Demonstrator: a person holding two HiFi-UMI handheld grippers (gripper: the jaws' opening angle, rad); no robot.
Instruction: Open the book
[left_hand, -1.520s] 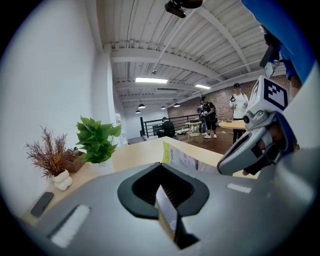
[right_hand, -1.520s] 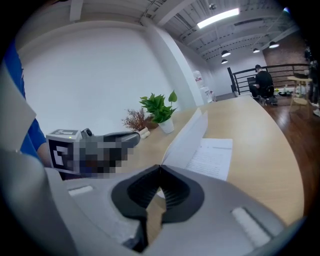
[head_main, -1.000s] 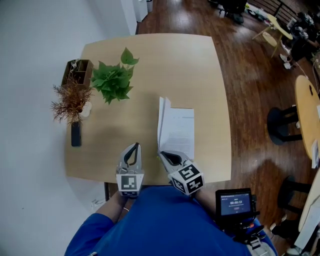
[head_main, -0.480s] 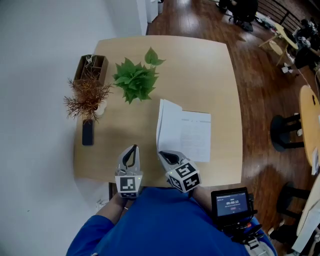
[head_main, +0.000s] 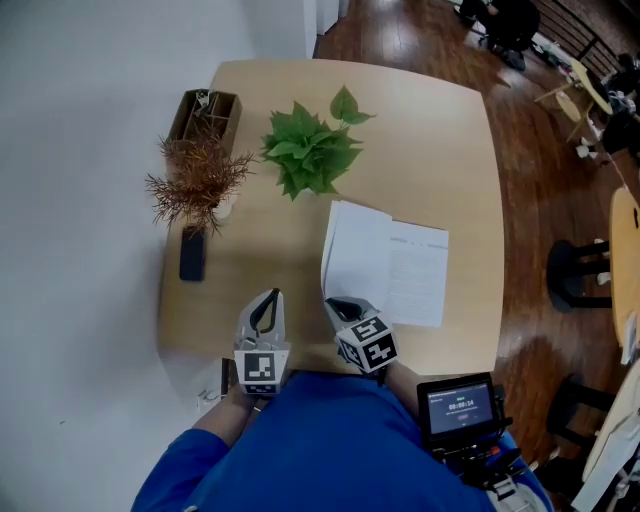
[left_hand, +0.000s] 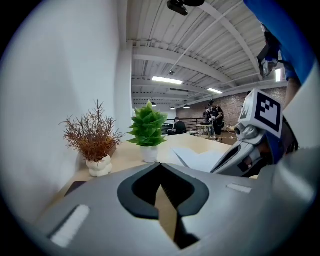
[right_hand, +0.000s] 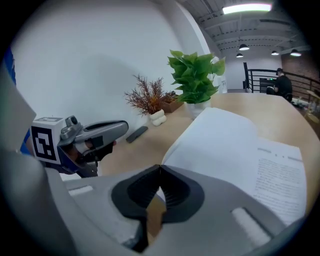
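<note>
Since a second back, the book's (head_main: 395, 265) left leaf is seen swung over from near upright to a wide slant, so that far more of its white face is shown in the head view.

- Book: found lying open on the table (head_main: 440, 140), toward the near right part. The right page is laid flat, printed lines visible. The left leaf is raised at a tilt, not flat.
- Right gripper (head_main: 333, 303): placed at the near left corner of the raised leaf. In the right gripper view the jaws are clenched, tips met. The leaf's edge is seen just beyond the tips. Whether its corner is caught between them cannot be told.
- Left gripper (head_main: 268, 296): held over bare table near the front edge, left of the book and apart from it. Its jaws are closed tip to tip, with nothing between them. Only tabletop is seen through the gap behind the tips.
- Green plant (head_main: 310, 150): set in a white pot beyond the book.
- Dried plant (head_main: 198, 180): set by the table's left edge, with a wooden box (head_main: 205, 115) behind it and a dark flat object (head_main: 191, 253) in front.
- Small screen device (head_main: 460, 407): seen at the person's right side, off the table.
</note>
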